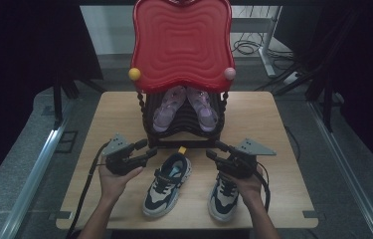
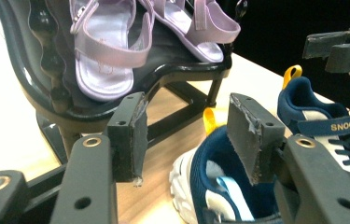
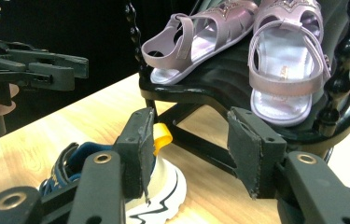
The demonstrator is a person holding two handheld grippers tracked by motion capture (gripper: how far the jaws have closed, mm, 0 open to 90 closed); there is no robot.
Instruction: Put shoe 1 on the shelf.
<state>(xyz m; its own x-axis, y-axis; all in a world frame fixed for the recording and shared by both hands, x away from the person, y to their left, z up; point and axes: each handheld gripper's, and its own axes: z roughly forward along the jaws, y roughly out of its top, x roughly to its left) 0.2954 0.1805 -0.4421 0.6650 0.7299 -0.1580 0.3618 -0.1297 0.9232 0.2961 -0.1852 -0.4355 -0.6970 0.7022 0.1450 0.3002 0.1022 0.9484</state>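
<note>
Left gripper (image 1: 150, 150) jaws wide, nothing between pads, hovering just left of left sneaker (image 1: 167, 183) heel. Right gripper (image 1: 214, 150) jaws wide, empty, above right sneaker (image 1: 223, 197) heel. Both navy-white sneakers on wooden table (image 1: 273, 149), toes toward person, yellow heel loops (image 1: 182, 149) toward shoe rack (image 1: 181, 130). Lilac sandals (image 1: 185, 105) on black lower shelf under red top tier (image 1: 181, 42).

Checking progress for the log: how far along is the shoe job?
Looks done: the lilac sandals sit on the black lower shelf of the rack. In hand: nothing yet; the left gripper and right gripper are open, hovering over the heels of the left sneaker and right sneaker. Left: both sneakers, on the table.
</note>
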